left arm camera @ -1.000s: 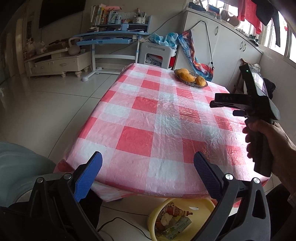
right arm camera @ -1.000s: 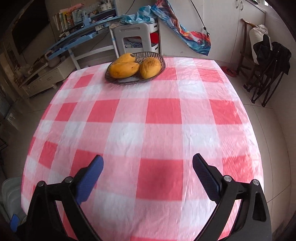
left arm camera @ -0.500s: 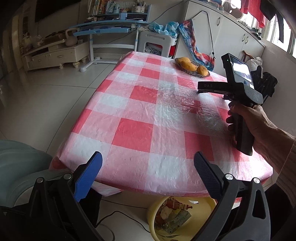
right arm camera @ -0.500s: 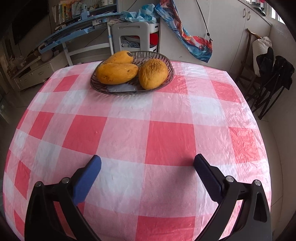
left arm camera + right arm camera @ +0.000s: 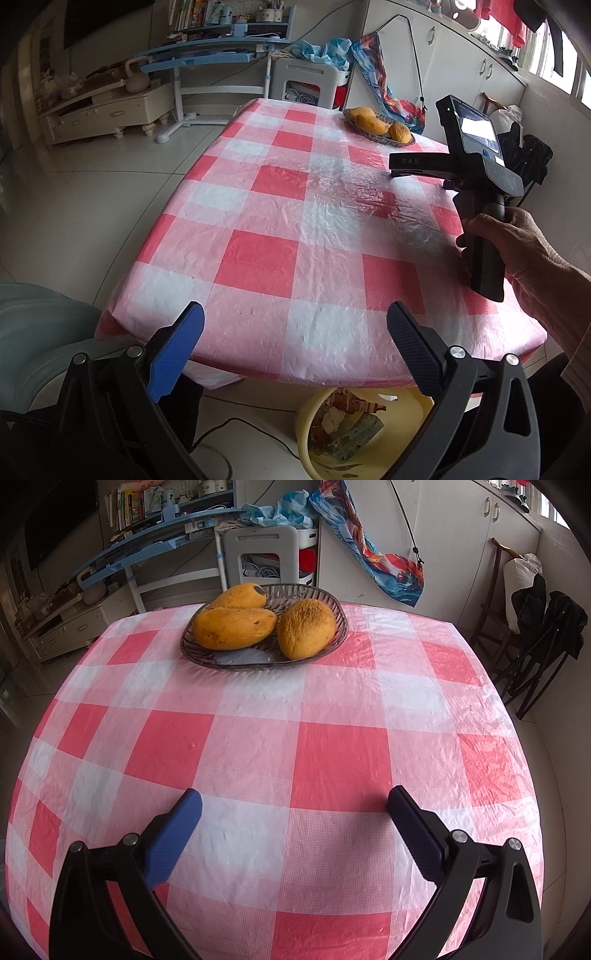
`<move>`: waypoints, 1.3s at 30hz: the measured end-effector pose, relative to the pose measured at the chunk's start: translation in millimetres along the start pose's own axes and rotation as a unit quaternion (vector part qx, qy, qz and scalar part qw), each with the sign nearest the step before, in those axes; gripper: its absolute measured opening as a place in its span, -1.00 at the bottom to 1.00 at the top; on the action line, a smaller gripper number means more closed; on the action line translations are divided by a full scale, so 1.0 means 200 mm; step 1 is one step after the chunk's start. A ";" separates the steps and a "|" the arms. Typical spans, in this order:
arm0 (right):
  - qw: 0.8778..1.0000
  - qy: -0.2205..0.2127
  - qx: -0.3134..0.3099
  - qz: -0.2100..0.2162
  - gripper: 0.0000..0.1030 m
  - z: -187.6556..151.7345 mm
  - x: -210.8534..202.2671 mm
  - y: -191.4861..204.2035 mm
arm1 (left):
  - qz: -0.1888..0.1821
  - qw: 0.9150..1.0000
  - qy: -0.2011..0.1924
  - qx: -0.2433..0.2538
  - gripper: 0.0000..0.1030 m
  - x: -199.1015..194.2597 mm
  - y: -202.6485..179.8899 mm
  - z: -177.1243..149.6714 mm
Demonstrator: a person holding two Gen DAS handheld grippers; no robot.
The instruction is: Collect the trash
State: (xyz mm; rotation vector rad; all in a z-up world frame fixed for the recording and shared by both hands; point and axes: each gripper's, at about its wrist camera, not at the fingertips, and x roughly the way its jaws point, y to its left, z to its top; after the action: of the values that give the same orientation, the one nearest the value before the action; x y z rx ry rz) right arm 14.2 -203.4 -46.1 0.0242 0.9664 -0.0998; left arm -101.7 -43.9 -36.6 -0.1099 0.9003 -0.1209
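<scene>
Lying in yellow bin (image 5: 306, 424), trash (image 5: 347, 428) below left fingers (image 5: 177, 347).

Mirrored letters "DAS" on right tool (image 5: 419, 162)

A red-and-white checked cloth (image 5: 332, 760) covers the counter (image 5: 295, 236). Toward twelve o'clock on it sits a dark woven dish (image 5: 264, 657) holding three yellow-orange mangoes: one long fruit (image 5: 234, 627) at the front left, a second (image 5: 242, 595) behind it with a dark end, and a rounder, rough-skinned one (image 5: 306, 627) on the right. Beyond the counter, at eleven o'clock, stands a blue desk (image 5: 210, 51) with books on its shelf, and a white plastic stool (image 5: 266, 554) is just behind the dish. At two o'clock, dark clothing (image 5: 546, 616) hangs over a folding chair against white cabinets (image 5: 461, 535).
</scene>
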 end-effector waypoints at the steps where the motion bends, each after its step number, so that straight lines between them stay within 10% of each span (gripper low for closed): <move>1: 1.000 0.000 0.000 0.000 0.86 0.00 0.00 0.00 | 0.001 1.000 0.002 0.004 0.86 0.00 -0.01 0.00; 19: 1.000 0.000 0.000 0.000 0.86 0.01 0.01 0.00 | -0.011 1.000 -0.024 0.012 0.86 -0.06 -0.03 0.01; 39: 1.000 0.000 0.000 0.000 0.86 0.01 0.01 0.00 | -0.155 0.984 0.007 -0.091 0.86 -0.02 0.05 0.01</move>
State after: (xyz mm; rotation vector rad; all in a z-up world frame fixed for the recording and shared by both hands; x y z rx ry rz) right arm 16.4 -203.7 -46.3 0.0242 0.9670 -0.0998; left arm -102.8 -32.6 -34.0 -0.4211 0.9026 -0.3288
